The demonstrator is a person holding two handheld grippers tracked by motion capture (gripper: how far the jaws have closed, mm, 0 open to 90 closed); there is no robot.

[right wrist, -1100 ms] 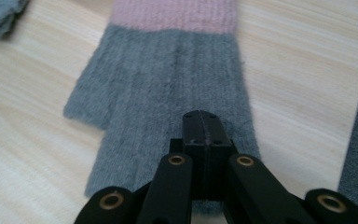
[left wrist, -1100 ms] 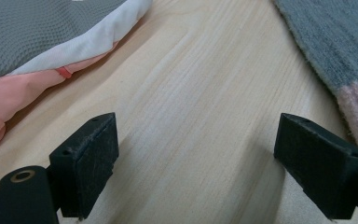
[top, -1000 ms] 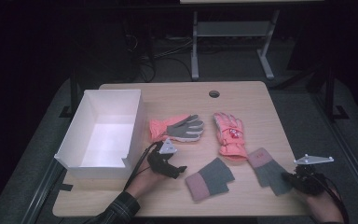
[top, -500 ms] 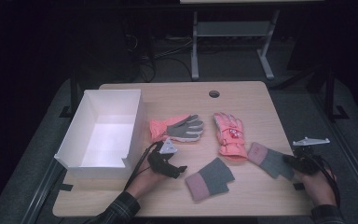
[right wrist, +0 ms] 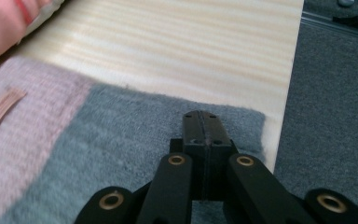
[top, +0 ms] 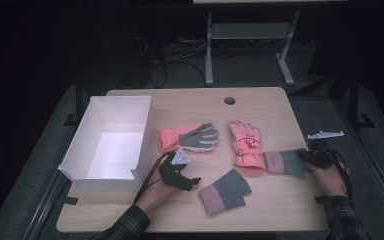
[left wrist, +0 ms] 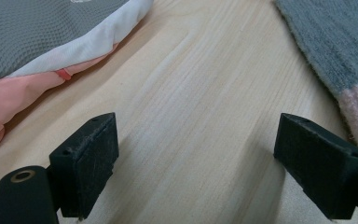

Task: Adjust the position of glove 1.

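A: Gripping the grey mitten (top: 286, 162) at its grey end, the right gripper (top: 314, 157) has its jaws pressed together. The mitten lies flat at the table's (top: 260, 210) right edge, pink cuff just beside the pink ski glove (top: 246, 144).

B: Right gripper view (right wrist: 200, 122) confirms: jaws meet with no gap, tips low over the grey knit (right wrist: 121, 140); whether fabric is pinched between them I cannot tell. A small tag shows on the pink cuff, lost from above.

A: Left gripper (top: 189, 183)?

B: Jaws wide apart over bare wood (left wrist: 200, 116), holding nothing. Its own view shows a second mitten's (left wrist: 340, 42) edge at right and the grey-palmed glove (left wrist: 51, 37) at left.

A: Change since a second ago?

B: Right hand (top: 332, 176) and mitten have shifted up the table's right edge; the mitten now lies more level, nearer the ski glove. Left hand (top: 155, 196) unmoved.

A: Surroundings?

B: White box (top: 80, 160) on the left, open. Grey-palmed glove (top: 192, 137) mid-table, second mitten (top: 224, 191) near the front edge. Ski glove sits between the held mitten and the box.
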